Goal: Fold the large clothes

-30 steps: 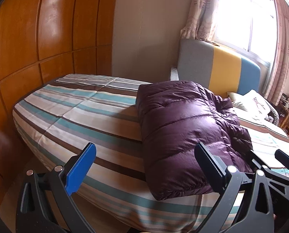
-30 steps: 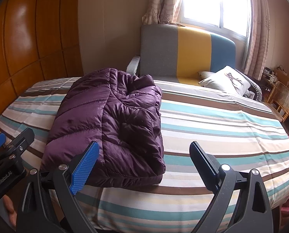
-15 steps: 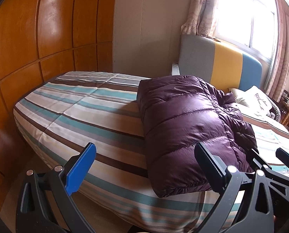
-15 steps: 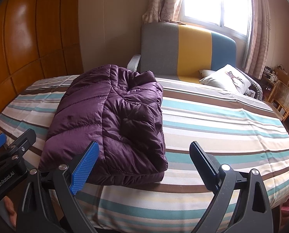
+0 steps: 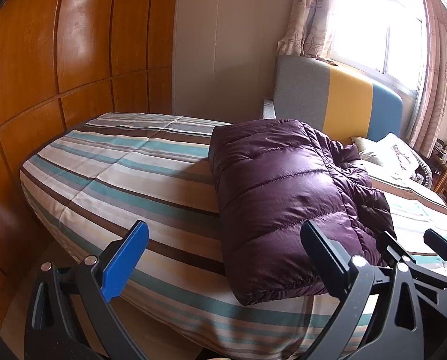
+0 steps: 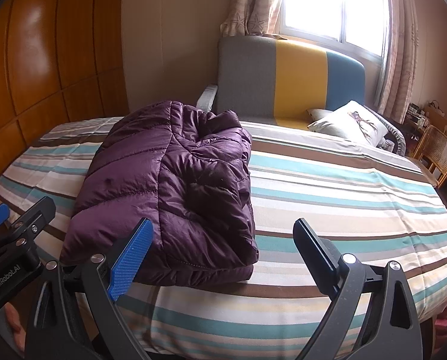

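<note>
A purple quilted down jacket (image 5: 286,192) lies folded in a thick bundle on the striped bed (image 5: 127,174), near its front edge; it also shows in the right wrist view (image 6: 169,198). My left gripper (image 5: 223,240) is open and empty, held in front of the bed, just left of the jacket's near corner. My right gripper (image 6: 222,238) is open and empty, held before the bed's front edge at the jacket's right corner. Neither gripper touches the jacket.
A grey, yellow and blue headboard (image 6: 289,81) stands at the back under a bright window. A white pillow (image 6: 349,124) lies at the back right. A wooden wardrobe (image 5: 58,60) lines the left. A wicker chair (image 6: 436,153) stands at the right.
Both grippers have drawn back and slightly away from the bed; the jacket lies still. Both stay open.
</note>
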